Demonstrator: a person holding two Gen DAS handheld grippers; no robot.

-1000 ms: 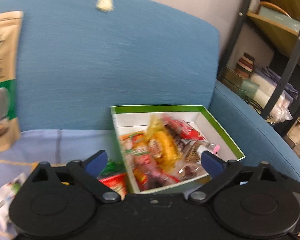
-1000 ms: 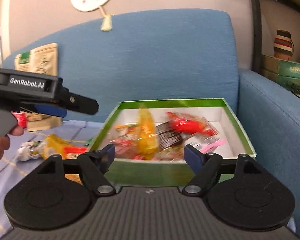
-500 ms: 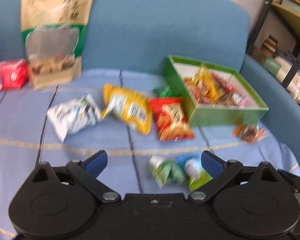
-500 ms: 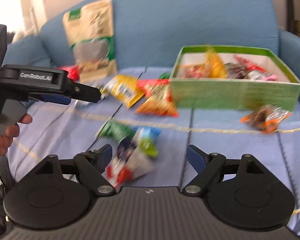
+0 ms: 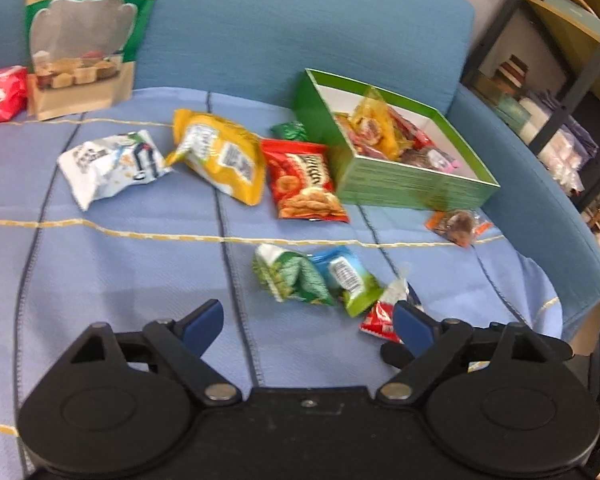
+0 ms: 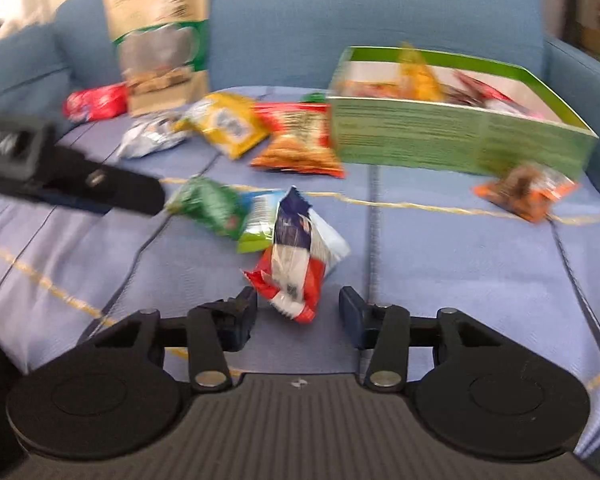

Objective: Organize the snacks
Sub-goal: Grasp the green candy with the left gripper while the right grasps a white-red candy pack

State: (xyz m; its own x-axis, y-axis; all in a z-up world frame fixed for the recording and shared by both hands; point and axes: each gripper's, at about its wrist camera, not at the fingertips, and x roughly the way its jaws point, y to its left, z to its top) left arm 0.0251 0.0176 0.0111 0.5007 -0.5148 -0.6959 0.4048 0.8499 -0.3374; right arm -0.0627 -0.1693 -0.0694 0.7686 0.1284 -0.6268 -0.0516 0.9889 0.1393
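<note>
Loose snack packets lie on a light blue cloth [image 5: 120,264] over a blue sofa. A green box [image 5: 404,188] holding several snacks stands at the back right. My right gripper [image 6: 298,312] hovers low over the cloth and its jaws are closing. The lower end of a red, white and blue packet [image 6: 296,256] lies between the fingers, and the pads do not press on it. My left gripper [image 5: 308,322] is open with nothing in it. Just beyond it lie a green packet [image 5: 288,280] and a blue-green packet [image 5: 348,280].
Red chips bag [image 5: 304,184], yellow bag [image 5: 224,156] and white bag [image 5: 112,164] lie mid-cloth. An orange packet [image 5: 456,224] sits in front of the box. A tall beige pouch [image 5: 84,36] and a red pack [image 5: 0,94] lean on the backrest. Shelves [image 5: 560,60] stand at right.
Both views have swung from the box to the loose snacks nearer the front of the cloth. The right jaws have narrowed, with the red, white and blue packet now between them.
</note>
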